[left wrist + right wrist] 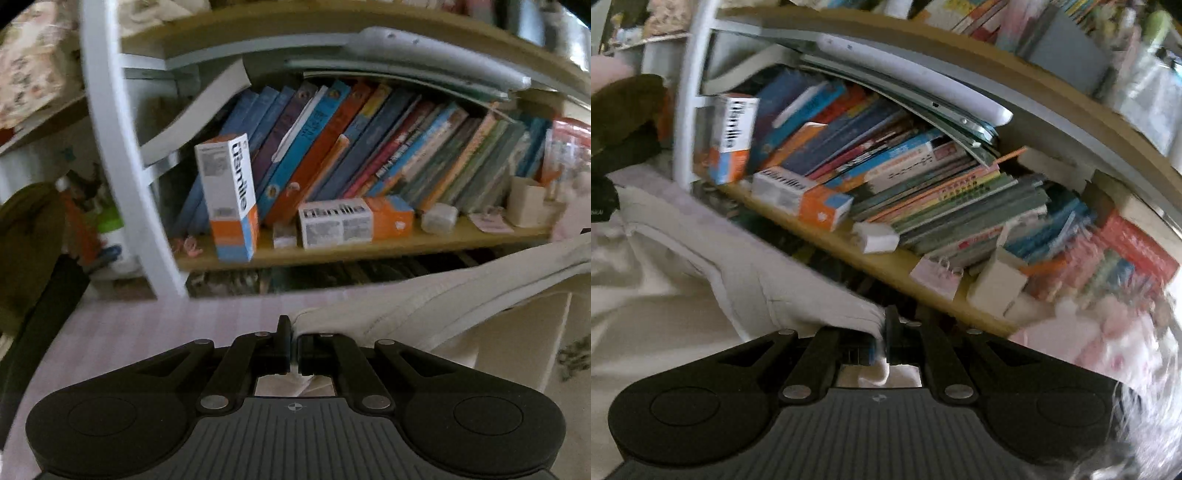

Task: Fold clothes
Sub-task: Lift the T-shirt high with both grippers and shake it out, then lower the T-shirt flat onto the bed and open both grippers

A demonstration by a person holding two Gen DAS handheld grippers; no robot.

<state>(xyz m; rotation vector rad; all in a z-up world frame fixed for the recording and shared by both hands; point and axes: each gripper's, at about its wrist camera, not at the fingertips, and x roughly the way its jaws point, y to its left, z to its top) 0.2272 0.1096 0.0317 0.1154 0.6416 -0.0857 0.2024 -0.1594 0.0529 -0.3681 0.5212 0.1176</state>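
Roughly, left wrist view: facing a bookshelf (pixel 369 247) across a pink striped surface (pixel 147 332), probably a bed or covered bench
Left gripper (pixel 293 347): jaws drawn together, pinching a hem of the cream garment (pixel 461 295); a sliver of cloth shows between the pads
Garment here: runs from the pinch up and away to the right as a taut band, with slack cloth hanging below it; I judge the tension comes from the other gripper pulling the far end
Why held so: a corner grip keeps the edge straight, so the cloth can be laid flat or doubled over
Background: leaning books (pixel 351 147) and two orange and white boxes (pixel 232 195), well apart from the work and no part of it

Right wrist view: same shelf, tilted, so this gripper is rolled to one side
Right gripper (pixel 885 345): jaws closed on the garment (pixel 713 240); a white tuft of cloth pokes out behind the pads
Garment here: stretches left from the pinch toward the far end, loose folds sagging beneath
Step, as I judge it: garment lifted and spread between both grippers, fold not yet made
Risk: both pinches look thin, so a hard tug could pull the hem free
Blur: edges are smeared, finer detail unreadable
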